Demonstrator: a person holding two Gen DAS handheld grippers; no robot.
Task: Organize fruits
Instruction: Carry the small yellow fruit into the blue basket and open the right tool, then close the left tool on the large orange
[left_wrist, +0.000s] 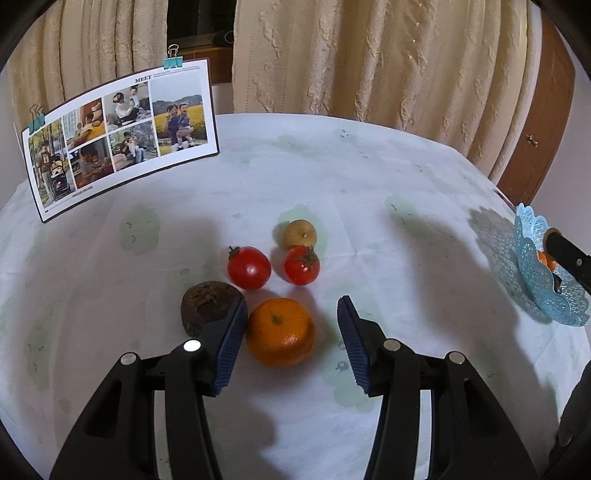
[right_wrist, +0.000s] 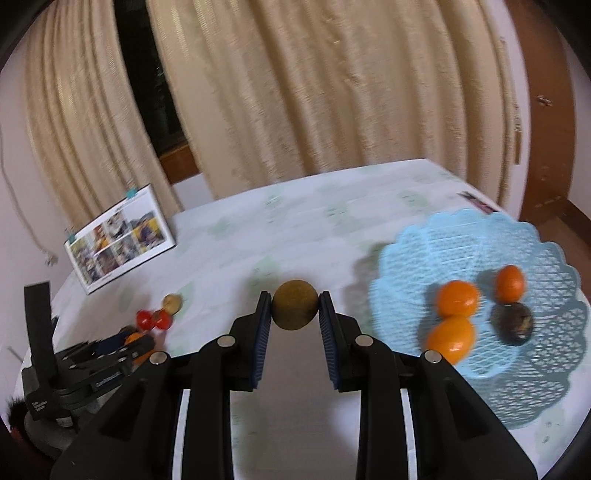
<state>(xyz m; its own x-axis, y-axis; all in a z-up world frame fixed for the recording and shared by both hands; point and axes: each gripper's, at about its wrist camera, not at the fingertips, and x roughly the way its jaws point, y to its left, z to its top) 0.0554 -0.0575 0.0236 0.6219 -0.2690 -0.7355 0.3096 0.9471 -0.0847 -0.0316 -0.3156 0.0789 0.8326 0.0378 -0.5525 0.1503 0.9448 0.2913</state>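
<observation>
In the left wrist view my left gripper (left_wrist: 291, 325) is open, its fingers on either side of an orange (left_wrist: 280, 331) on the table. A dark brown fruit (left_wrist: 208, 310) lies by the left finger. Two red tomatoes (left_wrist: 249, 268) (left_wrist: 301, 265) and a small yellow-brown fruit (left_wrist: 299, 233) lie beyond. In the right wrist view my right gripper (right_wrist: 294, 310) is shut on a brown kiwi (right_wrist: 294, 309), held above the table left of the blue lattice basket (right_wrist: 517, 369). The basket holds three oranges (right_wrist: 457, 298) and a dark fruit (right_wrist: 514, 323).
A photo sheet (left_wrist: 118, 136) with binder clips stands at the table's back left. Cream curtains (left_wrist: 369, 55) hang behind. The white patterned tablecloth (left_wrist: 406, 184) covers the table. The basket shows at the right edge of the left wrist view (left_wrist: 532, 280). The left gripper shows at the lower left of the right wrist view (right_wrist: 110, 350).
</observation>
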